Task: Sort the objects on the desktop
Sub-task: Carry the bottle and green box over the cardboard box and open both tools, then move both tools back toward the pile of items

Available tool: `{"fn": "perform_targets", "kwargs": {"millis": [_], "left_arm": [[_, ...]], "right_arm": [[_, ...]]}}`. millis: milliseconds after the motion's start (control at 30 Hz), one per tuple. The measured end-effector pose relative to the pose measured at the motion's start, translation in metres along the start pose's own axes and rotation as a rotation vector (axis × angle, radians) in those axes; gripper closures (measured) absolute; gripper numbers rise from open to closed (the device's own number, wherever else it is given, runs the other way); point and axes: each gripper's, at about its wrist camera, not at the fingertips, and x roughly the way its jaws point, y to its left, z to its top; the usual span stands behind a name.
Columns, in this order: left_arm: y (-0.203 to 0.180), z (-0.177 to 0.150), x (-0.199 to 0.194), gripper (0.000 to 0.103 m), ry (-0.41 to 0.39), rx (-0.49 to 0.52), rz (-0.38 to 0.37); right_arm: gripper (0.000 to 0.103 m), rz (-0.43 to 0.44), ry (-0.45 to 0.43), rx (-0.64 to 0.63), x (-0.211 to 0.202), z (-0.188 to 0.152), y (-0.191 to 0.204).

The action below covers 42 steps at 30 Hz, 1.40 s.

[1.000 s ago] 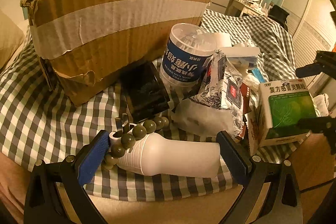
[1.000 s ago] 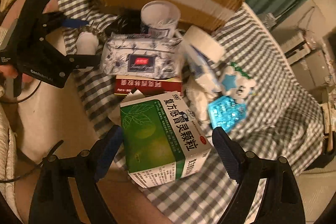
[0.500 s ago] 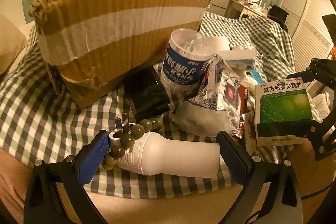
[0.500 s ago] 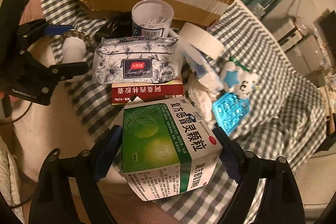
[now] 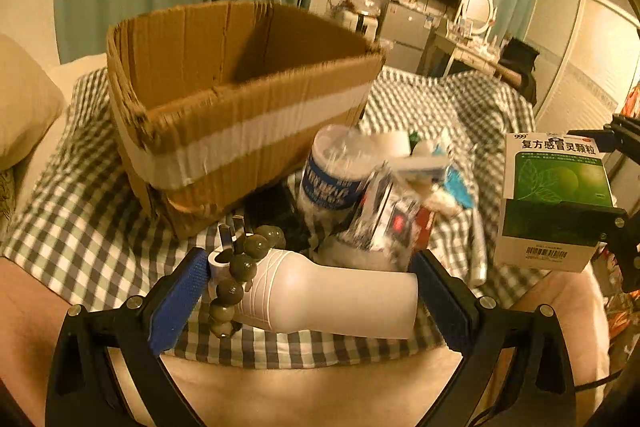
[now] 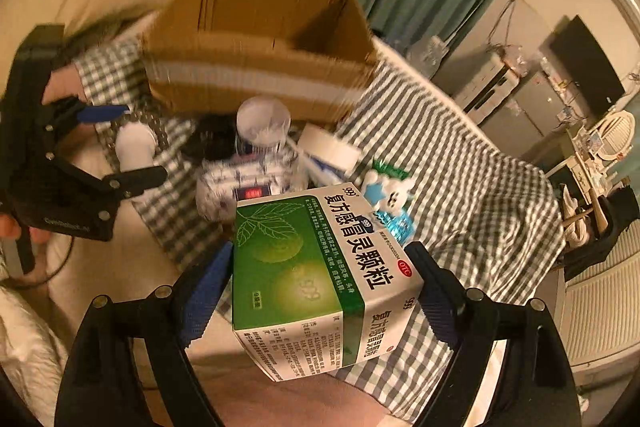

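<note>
Right wrist view shows your right claw [image 6: 320,291] pinching the green box [image 6: 316,267] by its side faces above the bed [image 6: 460,167]; it looks light and crushable, while your left claw [image 5: 308,291] clamps the smooth white bottle [image 5: 332,299] end to end.

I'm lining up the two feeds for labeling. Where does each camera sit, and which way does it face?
Left wrist: behind the left claw, low, facing the cardboard box; a white bottle lies between its fingers, right claw at the right edge.
Right wrist: behind the right claw, higher, tilted down; shut on the green medicine box, left claw and hand in view.
Shared: cardboard box, white bottle, medicine box, checkered cloth.
</note>
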Motion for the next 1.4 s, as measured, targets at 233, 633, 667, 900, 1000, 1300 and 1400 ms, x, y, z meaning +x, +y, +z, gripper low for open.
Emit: {"fn": "perform_targets", "kwargs": {"millis": [233,633,667,900,1000,1300,1400], "left_arm": [[-0.005,0.029,-0.033,0.001,-0.087,-0.012,-0.032],[0.024,0.111,-0.066,0.001,-0.244,-0.006,0.031],[0.031,0.119,-0.060,0.001,-0.247,-0.007,0.056],[0.060,0.140,-0.006,0.001,-0.202,0.033,0.111],[0.072,0.141,0.017,0.001,-0.165,0.005,0.077],[0.086,0.134,0.052,0.000,-0.110,0.048,0.043],[0.089,0.133,0.045,0.000,-0.124,0.048,0.061]], "right_arm": [[0.017,-0.002,-0.121,0.069,-0.042,0.013,-0.004],[0.017,0.143,-0.387,0.368,-0.046,0.099,-0.029],[0.017,0.154,-0.399,0.405,-0.039,0.108,-0.031],[0.017,0.168,-0.411,0.532,0.021,0.155,-0.039],[0.017,0.185,-0.399,0.561,0.048,0.169,-0.040],[0.005,0.223,-0.433,0.594,0.099,0.184,-0.035],[0.005,0.214,-0.471,0.608,0.087,0.173,-0.036]]}}
